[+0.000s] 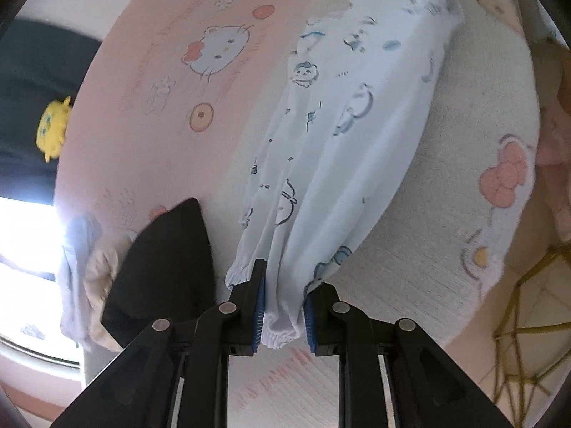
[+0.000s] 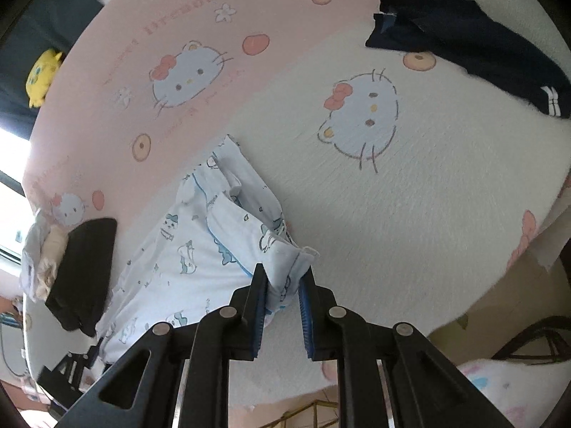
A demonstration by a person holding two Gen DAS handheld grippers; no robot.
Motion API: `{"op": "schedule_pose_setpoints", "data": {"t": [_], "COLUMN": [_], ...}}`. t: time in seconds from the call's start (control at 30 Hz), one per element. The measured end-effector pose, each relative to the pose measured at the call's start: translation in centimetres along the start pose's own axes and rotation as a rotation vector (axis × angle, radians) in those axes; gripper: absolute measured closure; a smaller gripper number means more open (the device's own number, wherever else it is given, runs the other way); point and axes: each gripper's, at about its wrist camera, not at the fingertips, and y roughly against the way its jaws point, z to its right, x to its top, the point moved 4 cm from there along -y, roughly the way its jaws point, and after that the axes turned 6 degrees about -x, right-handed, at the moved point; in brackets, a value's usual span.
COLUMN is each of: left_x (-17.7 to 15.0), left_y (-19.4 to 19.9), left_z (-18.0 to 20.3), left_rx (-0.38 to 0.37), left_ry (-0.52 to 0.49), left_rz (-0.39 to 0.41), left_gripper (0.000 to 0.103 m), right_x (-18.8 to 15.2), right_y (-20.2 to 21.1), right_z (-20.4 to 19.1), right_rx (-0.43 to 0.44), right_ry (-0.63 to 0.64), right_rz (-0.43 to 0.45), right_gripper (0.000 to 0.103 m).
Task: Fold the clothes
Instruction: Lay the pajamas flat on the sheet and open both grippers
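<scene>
Pants (image 1: 342, 135), pale blue with little cartoon animals, run long and straight away from my left claw (image 1: 283, 306) across the bed (image 1: 446, 185). In that view I pinch one leg cuff tight, near the bed's near edge. A black folded thing (image 1: 160, 271) lies just beside.

From my right claw (image 2: 283, 305), the pants (image 2: 185, 249) stretch off to the left, and I squeeze the waist end. I think both ends must meet next. Dark clothes (image 2: 474, 42) wait at the far corner.
</scene>
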Motion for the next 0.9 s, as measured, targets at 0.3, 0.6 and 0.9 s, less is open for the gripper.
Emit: {"op": "schedule_pose_setpoints", "data": {"t": [0.3,0.6,0.9], "left_x": [-1.4,-3.3,-3.7], "left_y": [-1.0,1.0,3.3], "left_z": [-0.9,-3.2,-5.6], "left_rx": [-0.273,-0.350,-0.437], "left_ry": [0.252,0.477,0.578], "left_rz": [-0.018,-0.006,0.035], "left_gripper": [0.078,0.067,0.067], "right_x": [-1.0,-0.5,0.9], "right_y": [0.3,3.2,3.5], "right_z": [0.2,-0.1,-4.5], "right_rx": [-0.056,0.006,-0.001], "right_ry": [0.000,-0.083,0.077], "right_rz": [-0.007,0.124,0.123], "right_gripper": [0.064,0.027,0.027]}}
